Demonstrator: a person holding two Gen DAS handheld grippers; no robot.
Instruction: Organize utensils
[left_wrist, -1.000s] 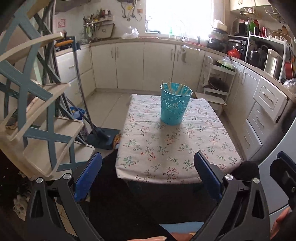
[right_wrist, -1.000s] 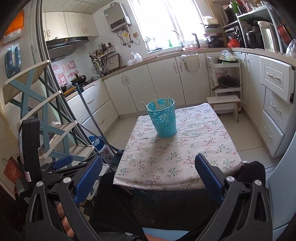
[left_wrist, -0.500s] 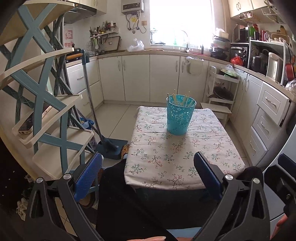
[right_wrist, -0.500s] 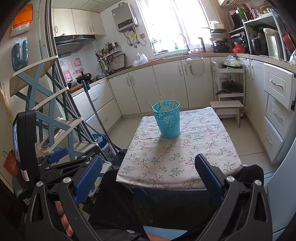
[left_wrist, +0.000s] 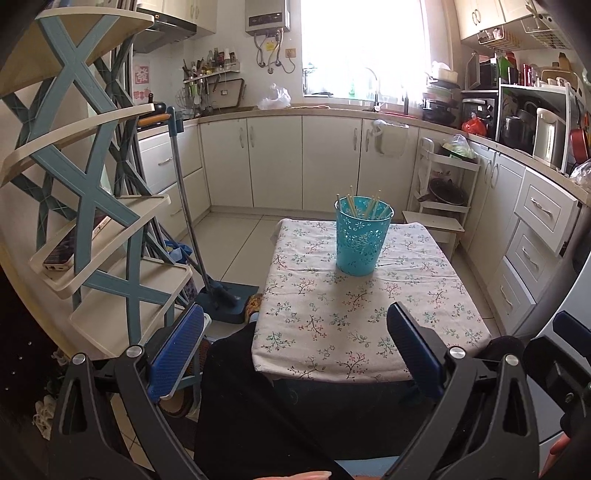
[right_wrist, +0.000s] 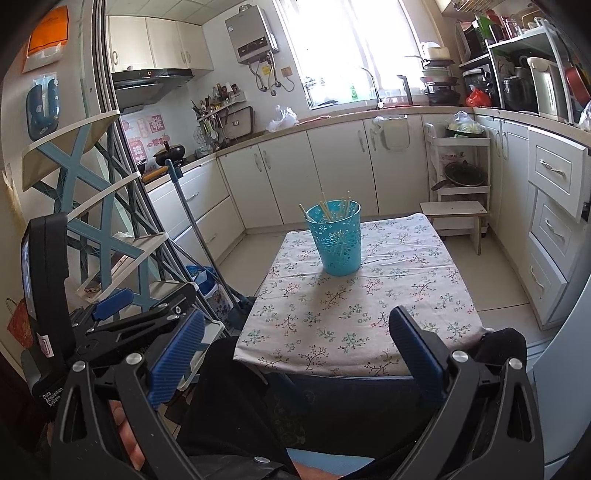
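A teal perforated cup (left_wrist: 362, 240) stands upright at the far end of a small table (left_wrist: 354, 321) with a floral cloth; several wooden chopsticks (left_wrist: 371, 206) stick out of it. The cup (right_wrist: 337, 236) and chopsticks (right_wrist: 334, 207) also show in the right wrist view. My left gripper (left_wrist: 295, 354) is open and empty, held back from the table's near edge over my lap. My right gripper (right_wrist: 295, 354) is open and empty, likewise short of the near edge. The left gripper's body (right_wrist: 110, 325) shows at the lower left of the right wrist view.
A cream and blue tiered rack (left_wrist: 92, 206) stands close on the left, with a broom and dustpan (left_wrist: 207, 266) beside it. White cabinets (left_wrist: 295, 158) line the back and right walls. A small white stool (left_wrist: 436, 225) sits behind the table.
Both views have tilted upward and drawn back a little, so the table and cup sit lower and farther in frame. Both grippers stay open and empty.
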